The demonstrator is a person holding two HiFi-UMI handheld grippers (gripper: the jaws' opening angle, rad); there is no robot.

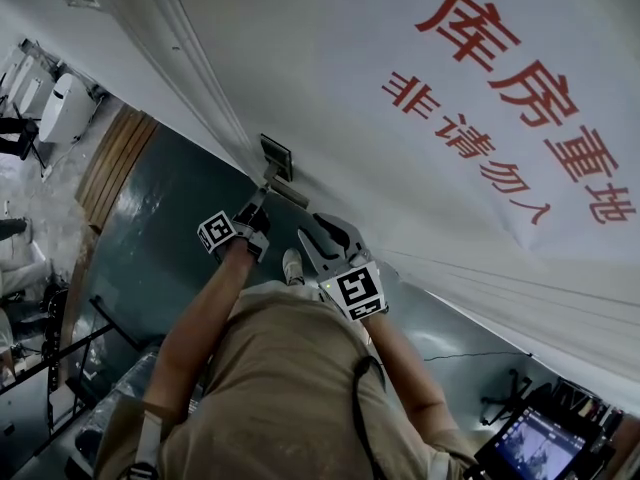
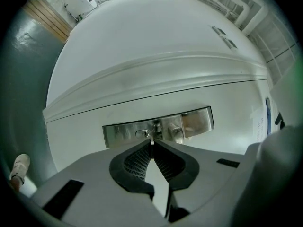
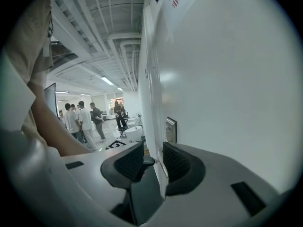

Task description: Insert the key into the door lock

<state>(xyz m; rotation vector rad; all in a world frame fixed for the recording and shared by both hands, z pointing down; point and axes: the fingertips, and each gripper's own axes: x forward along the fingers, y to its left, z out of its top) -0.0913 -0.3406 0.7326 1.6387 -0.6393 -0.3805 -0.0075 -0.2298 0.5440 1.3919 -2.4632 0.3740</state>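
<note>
steel keyhole (image 2: 142, 134) lies just ahead and slightly left of the key (image 2: 151, 140) tip. left gripper (image 2: 152, 148) pinches the key, its shaft pointing doorward. right gripper (image 3: 154, 151) hangs spread, empty.

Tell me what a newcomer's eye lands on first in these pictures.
Big red lettering sprawls across the white surface at the head view's upper right. In the left gripper view, the left hand-held gripper pinches a thin key close to the keyhole of a shiny lock plate on the white door. The right hand-held gripper hangs open and empty beside the door.
</note>
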